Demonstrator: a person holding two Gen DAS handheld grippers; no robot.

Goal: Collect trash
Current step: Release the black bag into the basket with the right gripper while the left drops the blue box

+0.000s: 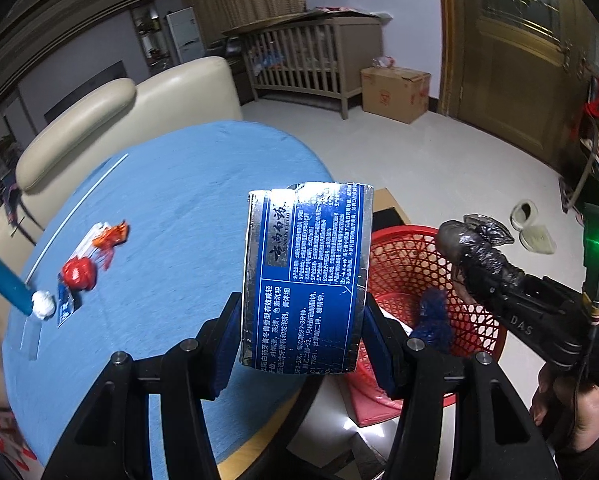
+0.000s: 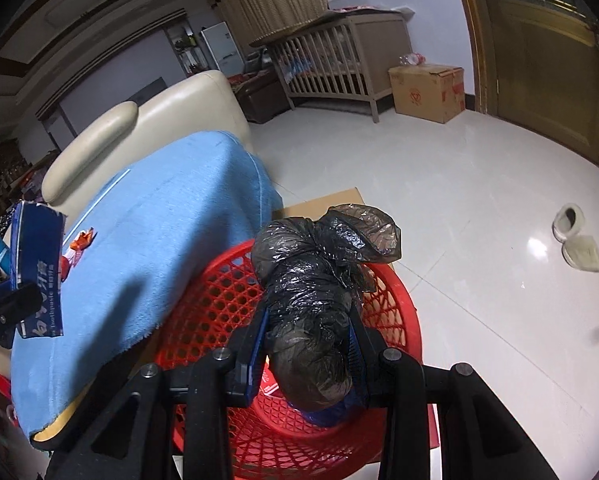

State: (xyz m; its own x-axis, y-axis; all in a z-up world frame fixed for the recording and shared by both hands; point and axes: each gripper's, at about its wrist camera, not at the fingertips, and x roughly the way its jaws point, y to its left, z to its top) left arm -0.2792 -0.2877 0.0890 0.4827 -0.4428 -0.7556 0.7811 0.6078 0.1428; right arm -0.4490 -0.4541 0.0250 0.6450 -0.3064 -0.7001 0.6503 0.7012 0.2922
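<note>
My left gripper (image 1: pixel 299 328) is shut on a blue and silver toothpaste box (image 1: pixel 305 276), held upright above the table's right edge; the box also shows at the left of the right wrist view (image 2: pixel 37 276). My right gripper (image 2: pixel 309 344) is shut on a tied black plastic bag (image 2: pixel 319 280), held over the red mesh basket (image 2: pixel 219 304). The bag (image 1: pixel 475 248) and basket (image 1: pixel 403 272) also show in the left wrist view. On the blue tablecloth (image 1: pixel 171 200) lie a red wrapper (image 1: pixel 79 274), an orange wrapper (image 1: pixel 111 236), a white paper ball (image 1: pixel 43 304) and a small blue packet (image 1: pixel 65 310).
A blue tube (image 1: pixel 3 280) and a thin white stick (image 1: pixel 75 208) lie on the table's left. A cream sofa (image 1: pixel 119 116) stands behind the table. Cardboard (image 2: pixel 323 204) lies under the basket. A cardboard box (image 2: pixel 427 92), a crib (image 2: pixel 331 60) and slippers (image 2: pixel 577 236) are on the floor.
</note>
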